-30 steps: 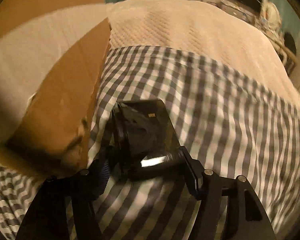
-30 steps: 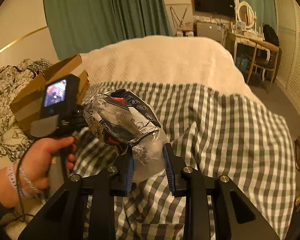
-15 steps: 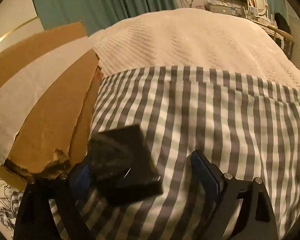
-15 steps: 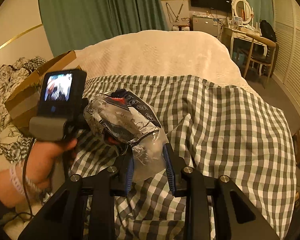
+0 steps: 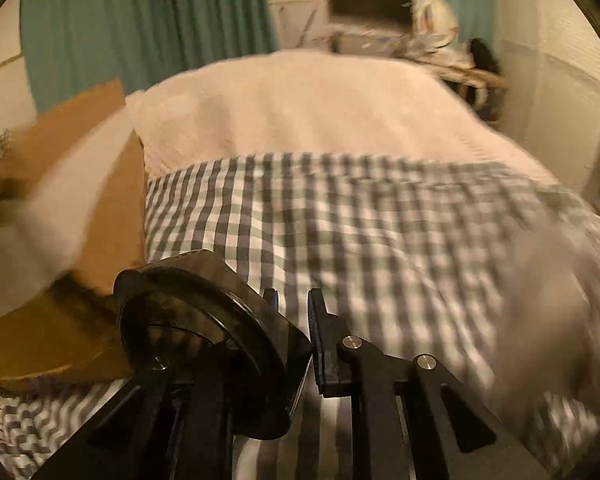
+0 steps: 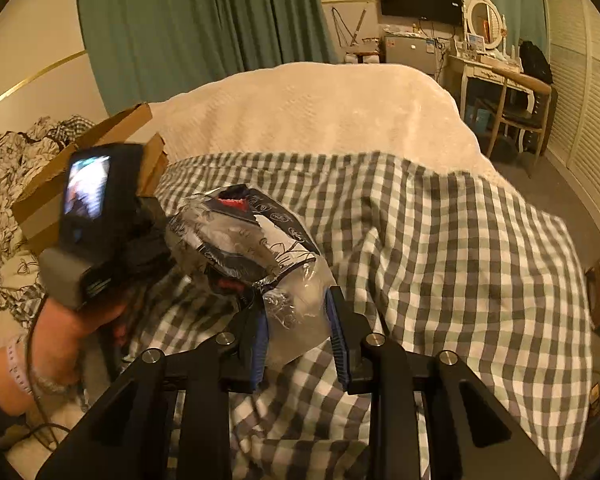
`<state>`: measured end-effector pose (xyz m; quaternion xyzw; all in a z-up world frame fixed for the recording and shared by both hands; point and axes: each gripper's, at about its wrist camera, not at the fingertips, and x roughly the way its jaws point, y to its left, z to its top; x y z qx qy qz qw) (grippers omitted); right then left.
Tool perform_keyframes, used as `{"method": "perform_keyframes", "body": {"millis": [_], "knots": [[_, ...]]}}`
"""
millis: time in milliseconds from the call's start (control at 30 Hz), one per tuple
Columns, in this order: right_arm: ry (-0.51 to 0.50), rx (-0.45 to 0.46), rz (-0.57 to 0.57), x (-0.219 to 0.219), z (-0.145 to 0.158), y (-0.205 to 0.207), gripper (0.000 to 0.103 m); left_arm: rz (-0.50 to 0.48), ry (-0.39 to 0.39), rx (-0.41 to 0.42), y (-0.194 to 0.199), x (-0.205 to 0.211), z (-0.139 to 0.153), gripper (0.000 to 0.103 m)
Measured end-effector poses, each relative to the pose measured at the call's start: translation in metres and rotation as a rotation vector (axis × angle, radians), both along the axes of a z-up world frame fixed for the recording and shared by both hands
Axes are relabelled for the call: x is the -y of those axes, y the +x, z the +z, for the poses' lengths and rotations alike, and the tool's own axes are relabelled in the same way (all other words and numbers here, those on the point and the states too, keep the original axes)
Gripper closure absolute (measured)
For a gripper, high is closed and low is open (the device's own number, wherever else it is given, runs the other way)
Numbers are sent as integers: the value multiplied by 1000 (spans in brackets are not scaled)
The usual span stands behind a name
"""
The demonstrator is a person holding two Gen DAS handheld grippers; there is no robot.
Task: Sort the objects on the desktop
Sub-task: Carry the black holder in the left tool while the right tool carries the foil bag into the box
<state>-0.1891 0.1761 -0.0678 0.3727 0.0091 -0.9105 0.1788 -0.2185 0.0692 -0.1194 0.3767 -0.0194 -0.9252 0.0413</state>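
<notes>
1. Since half a second ago, the left gripper [image 5: 292,336] has lifted, its fingers now clamped on the dark round case [image 5: 204,332], near the cardboard box [image 5: 112,216] on the left.
2. Right gripper [image 6: 298,340] fingers pinch the plastic-wrapped packet [image 6: 252,248] above the checked bed cover [image 6: 440,248].
3. Judged risk: the case is gripped at its edge; fast swinging could shake it loose.

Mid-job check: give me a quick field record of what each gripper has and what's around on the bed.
left gripper: shut on a dark glossy case, held at its right edge
right gripper: shut on a clear plastic bag with dark and red contents
surface: checked sheet over a cream blanket
cardboard box: left side, open
left view: motion-blurred
</notes>
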Motion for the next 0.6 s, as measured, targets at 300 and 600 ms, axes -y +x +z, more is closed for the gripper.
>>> {"method": "perform_keyframes", "body": {"millis": [300,600], "knots": [[-14,-88,24,60,85,28,78,-72,77,-148,88,43,99,88],[-92,-158,101,192,145,12,77,30,136,-148,57,197,177,88]]}}
